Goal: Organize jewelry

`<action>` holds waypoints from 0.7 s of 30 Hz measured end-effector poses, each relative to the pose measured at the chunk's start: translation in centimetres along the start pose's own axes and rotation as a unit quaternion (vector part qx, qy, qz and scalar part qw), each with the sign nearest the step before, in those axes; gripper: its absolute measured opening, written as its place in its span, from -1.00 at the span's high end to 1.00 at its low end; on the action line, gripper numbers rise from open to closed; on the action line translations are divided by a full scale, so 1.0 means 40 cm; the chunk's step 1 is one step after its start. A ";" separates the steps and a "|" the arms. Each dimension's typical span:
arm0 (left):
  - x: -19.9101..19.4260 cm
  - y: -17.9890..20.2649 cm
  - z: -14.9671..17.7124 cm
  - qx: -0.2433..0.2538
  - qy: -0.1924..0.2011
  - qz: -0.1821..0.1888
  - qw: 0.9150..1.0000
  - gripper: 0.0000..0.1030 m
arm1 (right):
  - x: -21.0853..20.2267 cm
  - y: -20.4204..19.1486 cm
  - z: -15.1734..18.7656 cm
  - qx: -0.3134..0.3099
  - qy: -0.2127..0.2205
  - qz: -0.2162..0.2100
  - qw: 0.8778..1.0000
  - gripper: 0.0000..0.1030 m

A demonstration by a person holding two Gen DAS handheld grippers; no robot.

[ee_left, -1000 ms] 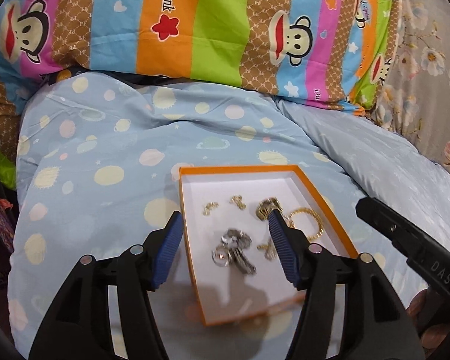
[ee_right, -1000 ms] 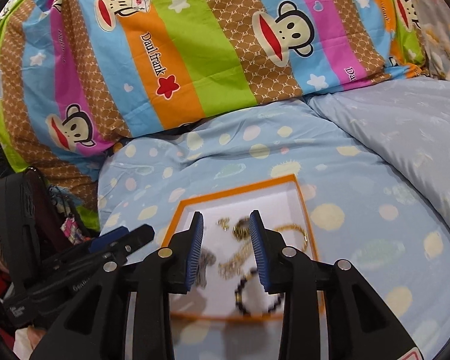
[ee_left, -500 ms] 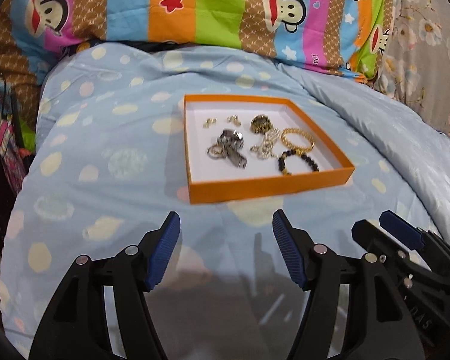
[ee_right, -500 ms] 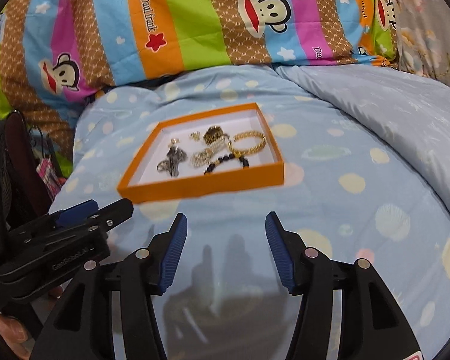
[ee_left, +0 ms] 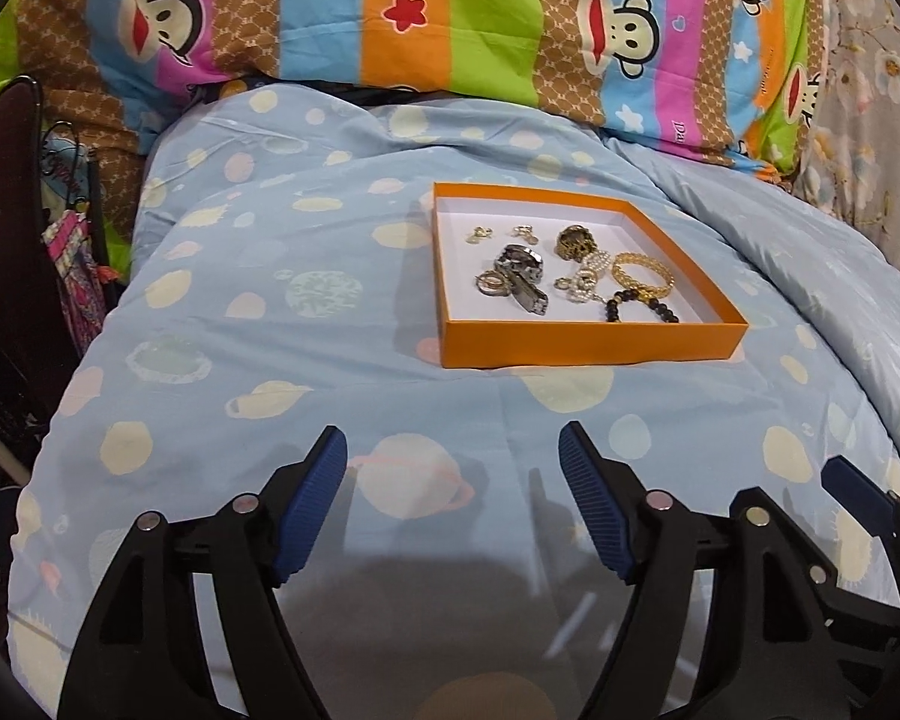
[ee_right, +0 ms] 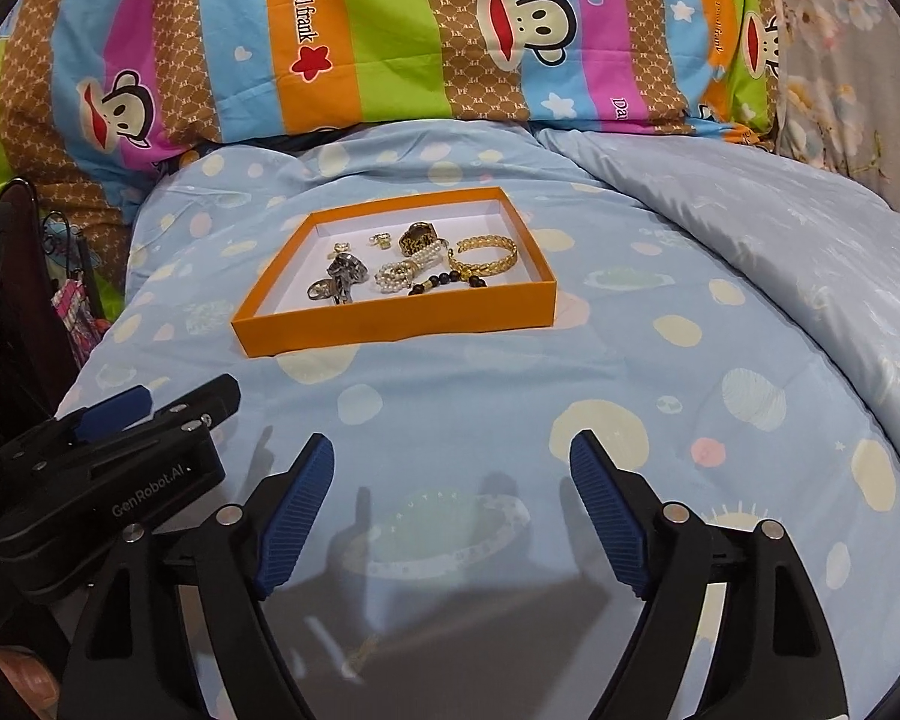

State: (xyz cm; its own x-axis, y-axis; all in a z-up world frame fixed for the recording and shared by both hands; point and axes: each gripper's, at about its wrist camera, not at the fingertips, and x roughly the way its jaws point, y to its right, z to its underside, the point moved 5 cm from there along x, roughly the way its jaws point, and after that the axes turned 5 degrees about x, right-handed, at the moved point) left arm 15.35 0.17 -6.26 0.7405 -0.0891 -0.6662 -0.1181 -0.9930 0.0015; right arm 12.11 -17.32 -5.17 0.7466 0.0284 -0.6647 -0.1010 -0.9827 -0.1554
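An orange box with a white inside sits on the blue spotted quilt; it also shows in the right wrist view. It holds a gold bangle, a black bead bracelet, a pearl piece, a silver watch, a dark gold ring and small gold earrings. My left gripper is open and empty, well in front of the box. My right gripper is open and empty too, beside the left one.
A striped monkey-print pillow lies behind the box. A plain blue quilt fold rises at the right. Dark furniture and bags stand off the bed's left edge. A floral cloth is at the far right.
Both grippers have pulled back from over the box and now sit lower and nearer the bed's front. The right jaws have opened wider. The jewelry stays in the box.
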 end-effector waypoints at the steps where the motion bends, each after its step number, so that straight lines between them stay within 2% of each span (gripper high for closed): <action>1: -0.001 0.000 -0.001 0.000 0.001 -0.003 1.000 -0.45 | -0.001 0.003 0.002 0.002 -0.001 0.000 1.000 -0.62; 5: -0.007 -0.001 0.000 0.003 0.005 -0.021 1.000 -0.57 | -0.003 0.010 0.004 0.008 -0.001 0.001 1.000 -0.66; 11: 0.001 0.000 0.000 0.008 -0.004 -0.034 0.999 -0.58 | 0.006 0.012 0.005 0.008 -0.007 0.013 1.000 -0.66; 21: -0.002 0.009 0.001 0.014 0.000 -0.034 0.999 -0.60 | -0.002 0.018 0.003 0.015 0.001 0.010 1.000 -0.66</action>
State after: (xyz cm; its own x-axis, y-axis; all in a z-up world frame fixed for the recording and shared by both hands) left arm 15.23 -0.18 -6.24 0.7479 -0.0222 -0.6634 -0.0865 -0.9942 -0.0643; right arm 11.89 -18.03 -5.32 0.7456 0.0076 -0.6663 -0.1367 -0.9769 -0.1642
